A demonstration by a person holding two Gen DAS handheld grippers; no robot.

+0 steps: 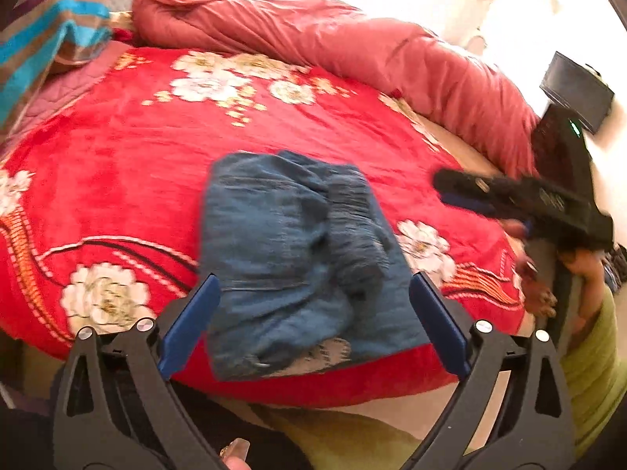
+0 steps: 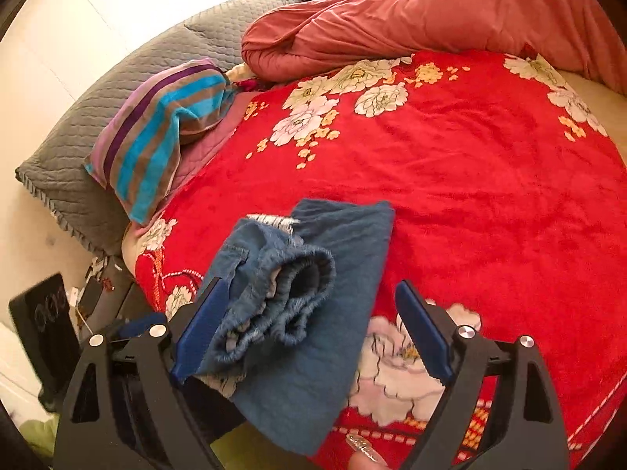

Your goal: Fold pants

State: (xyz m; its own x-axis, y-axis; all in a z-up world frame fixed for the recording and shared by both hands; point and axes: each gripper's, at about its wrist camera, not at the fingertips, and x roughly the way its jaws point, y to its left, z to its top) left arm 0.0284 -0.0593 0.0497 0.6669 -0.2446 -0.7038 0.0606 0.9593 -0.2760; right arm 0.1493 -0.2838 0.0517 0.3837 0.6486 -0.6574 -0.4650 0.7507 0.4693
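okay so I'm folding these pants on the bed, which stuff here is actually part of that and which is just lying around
Part of the job:
- blue pants, already bundled up
- left gripper, open
- right gripper, open
- red floral blanket they lie on

Just lying about:
- rolled pink quilt
- striped pillow
- grey quilted pillow
- black box

We see a bed spread with a plush red floral blanket. Folded blue denim pants lie near its front edge; a rolled salmon quilt lines the far edge, and a striped, perhaps towelling, pillow sits at the head corner.
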